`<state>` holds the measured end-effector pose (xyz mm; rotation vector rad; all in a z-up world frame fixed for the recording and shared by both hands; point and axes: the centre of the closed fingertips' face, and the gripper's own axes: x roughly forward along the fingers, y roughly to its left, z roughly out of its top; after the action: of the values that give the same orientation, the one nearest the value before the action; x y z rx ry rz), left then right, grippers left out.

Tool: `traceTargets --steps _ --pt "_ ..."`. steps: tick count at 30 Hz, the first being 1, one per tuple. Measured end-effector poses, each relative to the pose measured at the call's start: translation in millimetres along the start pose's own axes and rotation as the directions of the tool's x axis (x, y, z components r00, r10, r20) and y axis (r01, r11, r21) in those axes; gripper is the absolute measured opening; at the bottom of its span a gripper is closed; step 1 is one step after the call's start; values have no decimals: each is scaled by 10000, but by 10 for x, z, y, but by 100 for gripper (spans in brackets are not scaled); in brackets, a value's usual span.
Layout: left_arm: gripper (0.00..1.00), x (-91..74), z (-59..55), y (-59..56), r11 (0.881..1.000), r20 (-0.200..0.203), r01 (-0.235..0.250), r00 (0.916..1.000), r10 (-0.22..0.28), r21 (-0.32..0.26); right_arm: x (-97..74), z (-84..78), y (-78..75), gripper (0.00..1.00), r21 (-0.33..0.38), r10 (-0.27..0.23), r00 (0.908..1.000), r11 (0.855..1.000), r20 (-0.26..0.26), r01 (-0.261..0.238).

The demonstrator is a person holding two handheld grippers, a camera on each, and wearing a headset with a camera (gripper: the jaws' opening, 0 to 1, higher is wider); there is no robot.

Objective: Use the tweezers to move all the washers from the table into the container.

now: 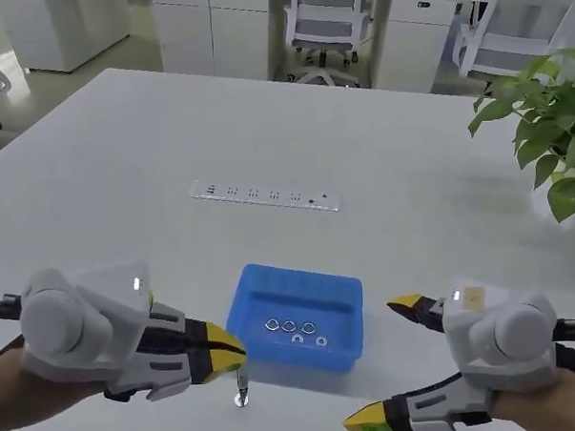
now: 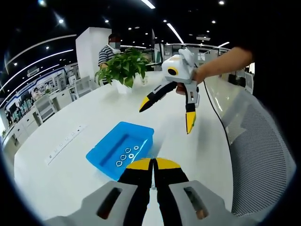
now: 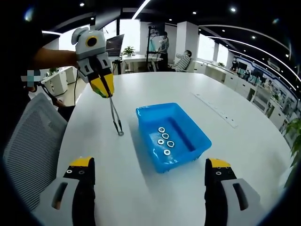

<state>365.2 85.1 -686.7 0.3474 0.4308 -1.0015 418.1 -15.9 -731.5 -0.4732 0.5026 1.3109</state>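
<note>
Steel washers (image 1: 294, 331), five of them, lie in a loose cluster on the floor of the blue container (image 1: 257, 284). Just beside its near wall the tweezers (image 3: 114, 115) hang point-down, tips touching the white table (image 1: 123, 165). There is a small glint at the tips, possibly one more washer, too small to tell. Left gripper (image 1: 236, 349) has its jaws pinched together on the tweezer handle. Right gripper (image 1: 375, 364) is spread wide, holding nothing, near the container's other side. Judgement: hold the squeeze even, lift straight up, clear the wall, then release low over the container floor.
</note>
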Motion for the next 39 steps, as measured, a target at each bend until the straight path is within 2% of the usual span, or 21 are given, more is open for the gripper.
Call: traceTargets --steps 9,15,22,26,39 --pt "5 11 31 -24 10000 88 32 10000 -32 -51 5 -9 29 98 -3 68 10000 10000 -64 -68" --pt "5 35 8 -46 9999 29 108 9999 -108 22 8 -9 29 98 -50 87 9999 9999 -68 -87" --pt "5 11 30 -18 10000 21 36 10000 -36 78 12 -33 31 98 -35 108 9999 9999 -127 -108" --pt "5 2 -4 -15 10000 -87 21 10000 -20 53 23 -51 40 98 -31 151 9997 9999 -175 -151" --pt "5 -9 -6 -29 10000 -3 53 10000 -53 -45 51 2 84 96 -230 352 9993 9991 -99 -354"
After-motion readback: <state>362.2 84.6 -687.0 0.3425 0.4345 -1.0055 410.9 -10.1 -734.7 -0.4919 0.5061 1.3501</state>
